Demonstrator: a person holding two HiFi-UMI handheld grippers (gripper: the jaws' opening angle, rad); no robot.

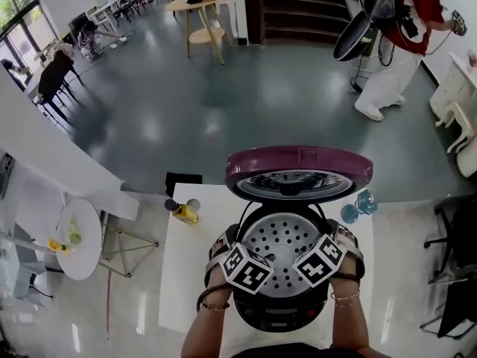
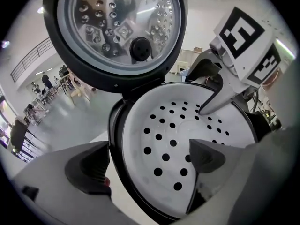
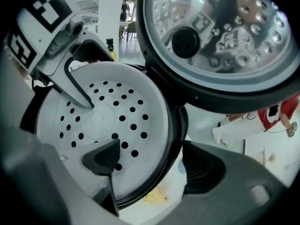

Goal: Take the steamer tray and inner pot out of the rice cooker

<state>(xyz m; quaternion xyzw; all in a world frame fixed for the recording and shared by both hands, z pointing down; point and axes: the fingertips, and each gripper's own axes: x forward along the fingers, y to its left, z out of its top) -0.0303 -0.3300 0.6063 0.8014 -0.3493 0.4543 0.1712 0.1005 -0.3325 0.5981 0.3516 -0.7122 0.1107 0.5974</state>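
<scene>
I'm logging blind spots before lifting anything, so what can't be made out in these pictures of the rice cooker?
1. The inner pot: hidden in every view under the steamer tray.
2. The blue items beside the lid: head view, too small to identify.
3. The yellow scrap on the table: right gripper view, blurred, partly behind the cooker's rim.

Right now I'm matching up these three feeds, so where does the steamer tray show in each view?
Head view: steamer tray at bottom centre.
Left gripper view: steamer tray at centre-right.
Right gripper view: steamer tray at centre-left.
Shared landmark: the open lid, above the tray in all three.
</scene>
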